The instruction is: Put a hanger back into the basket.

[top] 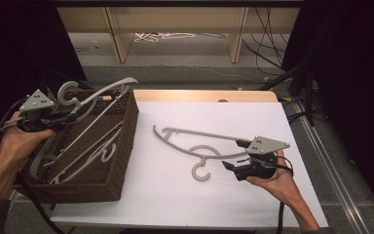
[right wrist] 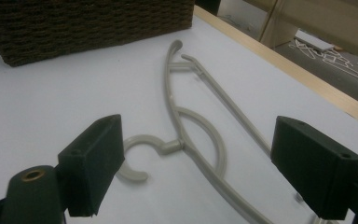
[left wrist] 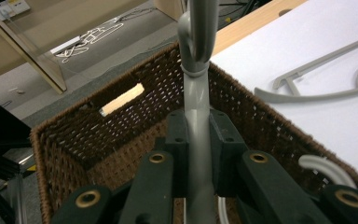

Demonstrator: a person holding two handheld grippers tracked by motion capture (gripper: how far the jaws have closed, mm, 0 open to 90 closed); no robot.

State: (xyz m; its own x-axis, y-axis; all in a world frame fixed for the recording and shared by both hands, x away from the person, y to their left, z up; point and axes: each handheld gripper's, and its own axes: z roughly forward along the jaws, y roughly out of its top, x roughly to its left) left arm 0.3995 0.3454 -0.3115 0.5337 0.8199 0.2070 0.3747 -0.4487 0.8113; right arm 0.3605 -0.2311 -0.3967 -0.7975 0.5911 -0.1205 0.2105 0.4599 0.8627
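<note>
At the left of the high view, the left tongs (top: 67,116) are clamped on a grey plastic coat hanger (top: 102,95), gripping it just below its hook; this hanger is held up over the dark brown woven wicker basket (top: 126,141). The left gripper view shows its stem pinched tight between the pads, above the basket's interior. A second grey plastic hanger (top: 197,150) lies flat on the white surface (top: 175,195), right of centre in the high view. The right tongs (top: 233,158) sit at its lower right end with jaws spread wide and nothing between the pads. More grey hangers (top: 90,151) rest inside the basket. I judge the unloading partly done: one hanger out, one being lifted, several left.
</note>
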